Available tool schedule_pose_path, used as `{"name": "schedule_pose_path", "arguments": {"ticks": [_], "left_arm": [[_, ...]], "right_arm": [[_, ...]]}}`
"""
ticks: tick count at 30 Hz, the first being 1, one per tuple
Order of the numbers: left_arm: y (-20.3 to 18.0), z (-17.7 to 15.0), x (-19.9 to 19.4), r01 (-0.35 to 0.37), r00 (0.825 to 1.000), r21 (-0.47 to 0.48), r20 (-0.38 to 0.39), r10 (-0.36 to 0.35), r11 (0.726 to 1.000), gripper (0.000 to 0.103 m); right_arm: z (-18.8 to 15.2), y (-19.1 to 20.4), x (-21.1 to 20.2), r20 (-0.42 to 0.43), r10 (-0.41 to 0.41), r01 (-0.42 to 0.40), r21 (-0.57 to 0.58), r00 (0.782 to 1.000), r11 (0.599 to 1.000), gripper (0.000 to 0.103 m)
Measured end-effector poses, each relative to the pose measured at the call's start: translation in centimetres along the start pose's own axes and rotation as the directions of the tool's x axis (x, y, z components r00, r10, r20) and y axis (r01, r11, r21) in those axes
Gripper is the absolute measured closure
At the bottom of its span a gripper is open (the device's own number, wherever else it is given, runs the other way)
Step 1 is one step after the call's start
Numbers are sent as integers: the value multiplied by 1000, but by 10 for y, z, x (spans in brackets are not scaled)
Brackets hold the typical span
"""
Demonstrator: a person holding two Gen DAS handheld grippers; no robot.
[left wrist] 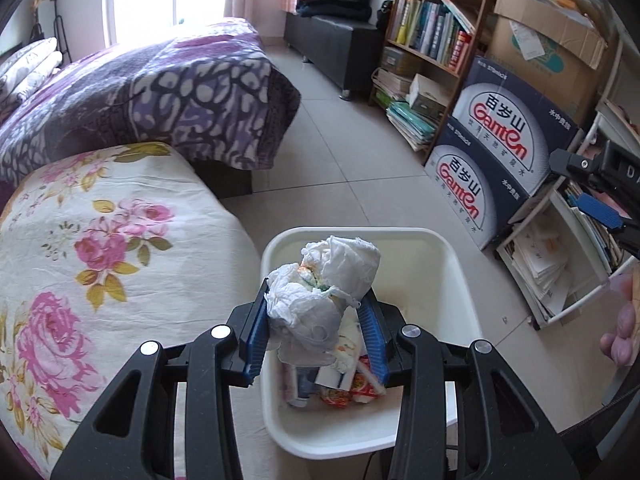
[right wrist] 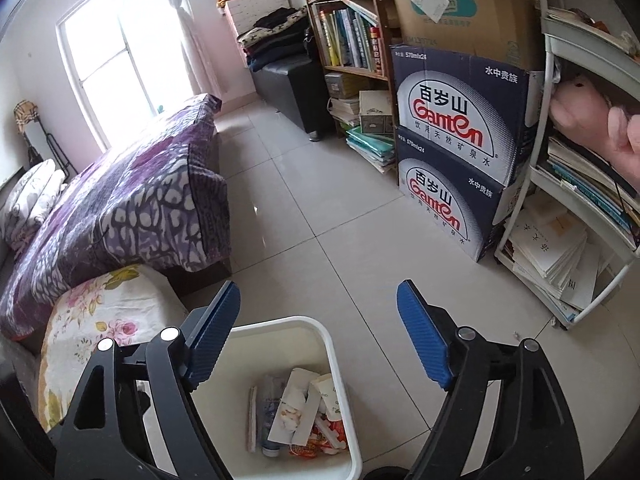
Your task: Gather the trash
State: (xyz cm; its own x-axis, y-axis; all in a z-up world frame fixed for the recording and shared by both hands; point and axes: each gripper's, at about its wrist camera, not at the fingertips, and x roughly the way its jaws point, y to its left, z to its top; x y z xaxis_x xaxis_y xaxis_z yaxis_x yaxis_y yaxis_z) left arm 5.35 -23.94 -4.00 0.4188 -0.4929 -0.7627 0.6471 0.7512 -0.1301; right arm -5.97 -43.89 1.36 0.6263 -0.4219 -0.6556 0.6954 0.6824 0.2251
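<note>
Our left gripper (left wrist: 316,312) clamps the crumpled tissue wad (left wrist: 324,288) between its pads, above the white bin (left wrist: 452,264); our right gripper (right wrist: 320,344) gapes wide, empty.

Trash (right wrist: 298,416) in bin (right wrist: 338,364) beside bed (right wrist: 100,320)

L gripper (left wrist: 316,320) jaws clamped; R gripper (right wrist: 320,340) jaws wide apart.
</note>
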Motion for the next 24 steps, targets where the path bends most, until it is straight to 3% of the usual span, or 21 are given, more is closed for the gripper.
{"name": "schedule_pose_path", "arguments": {"ticks": [4,6,10,13,17,22,24], "left_arm": [[-15,6,9,75,997,5,-25,-75,997,55],[-20,8,11,116,993,0,-33,-116,993,36],[-22,8,3,116,993,20,-13,-116,993,23],[-18,5,-8,12,999,72,34,-14,997,16],[5,-3,-30,-123,988,72,101,115,990,13],[40,-17,-61,-290,937,-18,197,288,957,10],[55,-23,-73,-356,906,-63,223,361,932,7]], "right_arm": [[5,-9,-6,32,-8,7,35,999,999,21],[6,-10,-9,52,-15,13,36,999,999,19],[6,-4,-17,100,-29,27,15,995,1000,16],[2,6,-28,164,-45,46,-6,986,999,12],[-12,28,-43,245,-66,82,-55,967,995,7],[-36,58,-49,260,-46,79,-118,965,990,7],[-45,69,-48,238,-28,61,-134,971,989,7]]}}
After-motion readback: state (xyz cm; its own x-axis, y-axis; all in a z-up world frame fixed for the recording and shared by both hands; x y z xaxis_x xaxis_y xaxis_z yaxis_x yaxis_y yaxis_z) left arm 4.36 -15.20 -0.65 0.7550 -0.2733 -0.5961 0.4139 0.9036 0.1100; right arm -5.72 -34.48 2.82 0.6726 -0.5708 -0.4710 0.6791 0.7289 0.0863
